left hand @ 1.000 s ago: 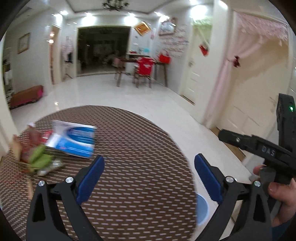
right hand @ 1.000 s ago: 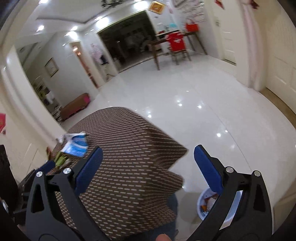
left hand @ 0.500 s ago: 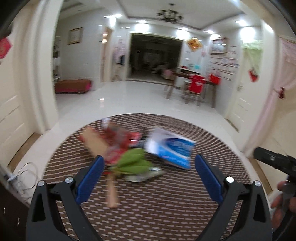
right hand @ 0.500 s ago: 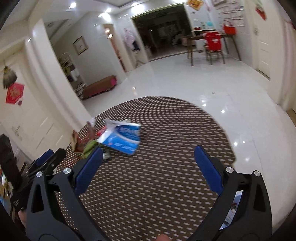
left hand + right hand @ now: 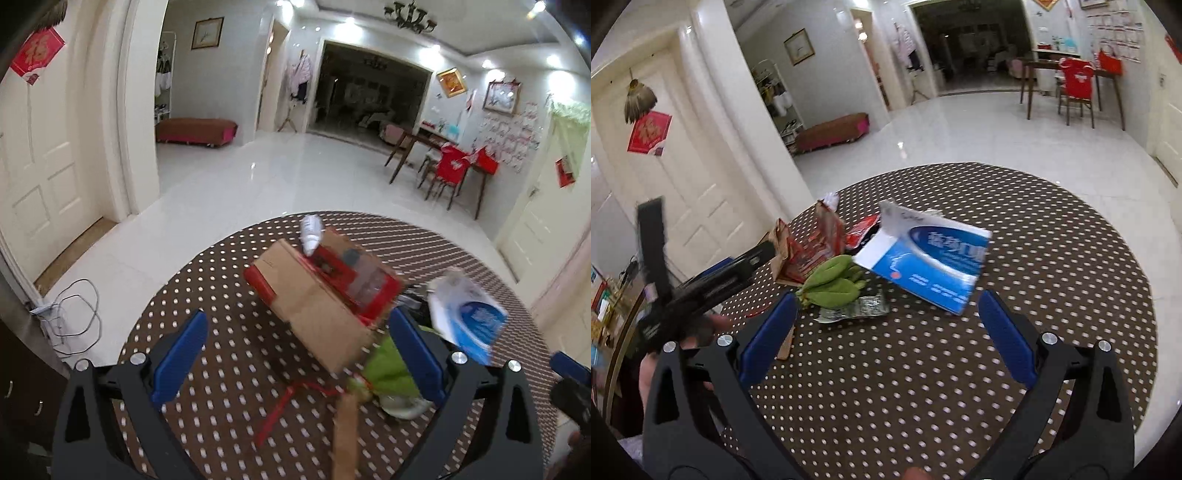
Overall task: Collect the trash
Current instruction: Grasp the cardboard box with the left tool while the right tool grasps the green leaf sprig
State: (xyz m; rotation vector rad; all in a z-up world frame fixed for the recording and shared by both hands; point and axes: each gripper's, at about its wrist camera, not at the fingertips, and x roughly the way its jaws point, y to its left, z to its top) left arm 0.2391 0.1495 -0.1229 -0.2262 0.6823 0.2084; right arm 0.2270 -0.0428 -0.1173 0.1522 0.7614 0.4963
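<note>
Left gripper [image 5: 295,354]: jaws are standing wide apart and holding nothing; it is hovering over the bench [image 5: 221,295], with the cardboard box [image 5: 317,302] lying between its blue pads at 12 o'clock.
Right gripper [image 5: 886,332]: also spread wide and empty, pointing toward the blue-and-white packet [image 5: 931,258] at 12 o'clock.
Trash pile: the green wrapper [image 5: 831,282] is sitting on a silver foil piece [image 5: 857,308] at about 11 o'clock in the right view, touching the red wrappers [image 5: 812,247] beside it; a red strip [image 5: 280,406] is lying near the left gripper.
Risk, crowding: the pieces are overlapping, so closing on one is likely dragging a neighbour off the bench edge.
Risk, thin items: foil and strip are lying flat; pads may be sliding over them without catching.
Risk, collision: both grippers are converging on the same heap and could be knocking each other.
</note>
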